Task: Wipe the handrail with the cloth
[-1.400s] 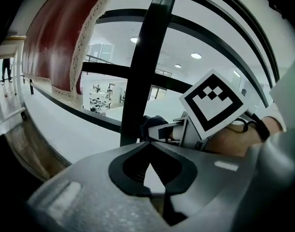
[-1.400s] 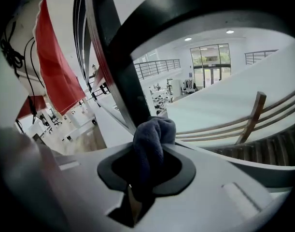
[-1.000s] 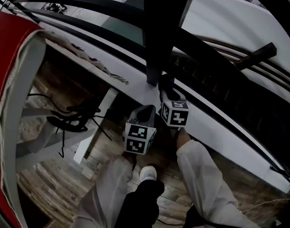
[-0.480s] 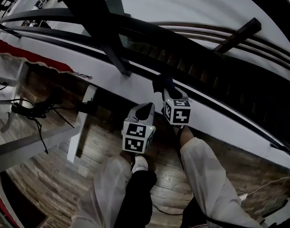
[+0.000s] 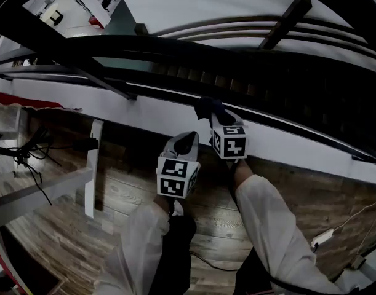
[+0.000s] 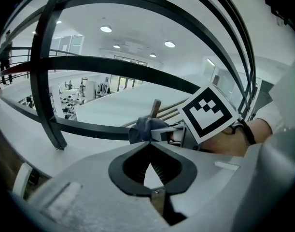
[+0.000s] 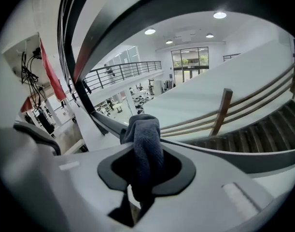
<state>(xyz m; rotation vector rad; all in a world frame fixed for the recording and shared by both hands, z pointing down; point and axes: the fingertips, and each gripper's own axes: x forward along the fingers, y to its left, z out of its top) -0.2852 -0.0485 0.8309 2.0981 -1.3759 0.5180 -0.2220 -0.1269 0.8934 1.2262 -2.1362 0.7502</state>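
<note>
To wipe well, the cloth should probably be kept pressed flat to the handrail and drawn along it in one steady pass, without letting the bunched end lift off. The right gripper has its jaws clamped on the cloth, whose free end rests on top of the handrail. The left gripper hangs just below the handrail, jaws closed together on nothing.

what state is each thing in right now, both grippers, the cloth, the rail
left gripper: jaws shut, nothing between them, held beside the right gripper
right gripper: jaws shut on the cloth
cloth: dark, bunched, clamped, its free end sticking out past the jaws onto the handrail
handrail: dark bar, the cloth laid against it
</note>
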